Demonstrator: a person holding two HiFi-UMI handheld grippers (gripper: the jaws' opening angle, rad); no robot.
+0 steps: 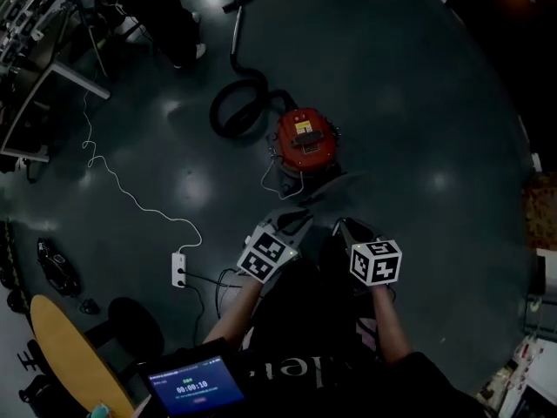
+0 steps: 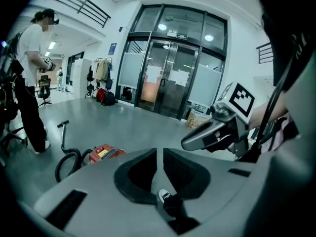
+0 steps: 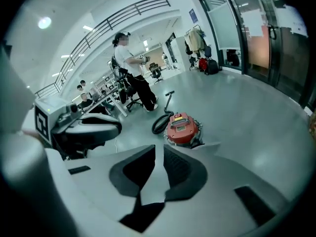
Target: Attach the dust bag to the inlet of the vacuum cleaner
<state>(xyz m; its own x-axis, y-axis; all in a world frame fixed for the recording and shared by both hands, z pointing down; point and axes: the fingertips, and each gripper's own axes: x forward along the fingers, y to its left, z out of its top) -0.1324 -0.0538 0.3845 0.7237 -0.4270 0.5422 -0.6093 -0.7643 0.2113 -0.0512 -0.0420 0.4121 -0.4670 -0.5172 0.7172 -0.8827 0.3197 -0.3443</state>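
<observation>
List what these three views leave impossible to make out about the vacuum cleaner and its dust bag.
Inlet of the vacuum cleaner: head view sees only its red top; both gripper views show it too small.
Dust bag: not identifiable in any view; surroundings too dim and small.

The vacuum cleaner's (image 1: 305, 139) near side is hidden by the dust bag (image 1: 300, 207); its inlet cannot be made out.

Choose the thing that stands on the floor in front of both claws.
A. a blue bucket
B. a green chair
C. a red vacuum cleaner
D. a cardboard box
C: the red vacuum cleaner stands on the floor, with its black hose curled beside it.
</observation>
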